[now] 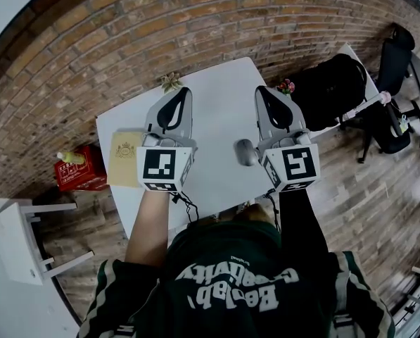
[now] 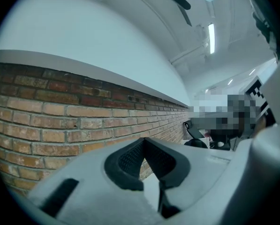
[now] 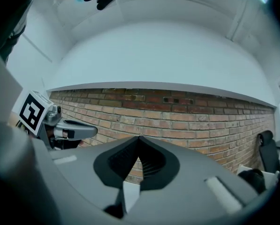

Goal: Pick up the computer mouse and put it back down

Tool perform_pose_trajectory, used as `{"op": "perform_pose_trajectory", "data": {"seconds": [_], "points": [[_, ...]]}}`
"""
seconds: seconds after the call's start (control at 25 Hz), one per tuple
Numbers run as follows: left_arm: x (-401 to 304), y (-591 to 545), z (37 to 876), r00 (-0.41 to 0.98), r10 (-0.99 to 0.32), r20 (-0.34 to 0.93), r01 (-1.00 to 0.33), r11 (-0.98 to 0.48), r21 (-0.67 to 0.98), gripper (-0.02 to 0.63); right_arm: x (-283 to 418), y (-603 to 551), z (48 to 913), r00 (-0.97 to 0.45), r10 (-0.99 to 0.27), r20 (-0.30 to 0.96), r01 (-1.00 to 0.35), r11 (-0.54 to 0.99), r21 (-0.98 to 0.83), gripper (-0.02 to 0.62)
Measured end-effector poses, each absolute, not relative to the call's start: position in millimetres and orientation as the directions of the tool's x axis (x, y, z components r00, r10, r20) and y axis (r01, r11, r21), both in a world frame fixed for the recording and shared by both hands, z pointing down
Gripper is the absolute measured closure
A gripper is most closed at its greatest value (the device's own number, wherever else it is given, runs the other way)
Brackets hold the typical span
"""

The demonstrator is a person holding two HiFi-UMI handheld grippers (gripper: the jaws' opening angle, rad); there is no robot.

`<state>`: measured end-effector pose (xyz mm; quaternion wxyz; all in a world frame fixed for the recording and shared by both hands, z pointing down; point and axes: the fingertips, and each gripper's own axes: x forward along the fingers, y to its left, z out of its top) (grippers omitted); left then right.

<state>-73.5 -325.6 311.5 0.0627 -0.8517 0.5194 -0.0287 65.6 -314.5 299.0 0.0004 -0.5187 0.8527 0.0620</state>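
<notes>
Grey computer mouse (image 1: 246,151) lies on the table (image 1: 217,104), apparently put down. Left gripper (image 1: 186,91) and right gripper (image 1: 260,90) are closed, empty; picking again needs opened jaws.

A white table (image 1: 217,104) carries a grey computer mouse (image 1: 246,151) near its right side and a tan pad (image 1: 125,159) at its left edge.

White lettering on the dark shirt (image 1: 231,291) — upside down, not legible; print on the red box (image 1: 79,169) — too small.

Gripper views level toward brick wall (image 3: 186,111)
</notes>
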Motion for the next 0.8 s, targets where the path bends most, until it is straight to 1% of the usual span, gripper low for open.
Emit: {"op": "perform_pose_trajectory", "data": {"seconds": [0.8], "points": [[-87.5,-315.7,313.9,0.466,-0.885,-0.018,-0.878,-0.459,-0.131,0.6,53.8,-304.7,299.2,-0.443,-0.895,-0.055,-0.891,0.433,0.138,0.583]]}}
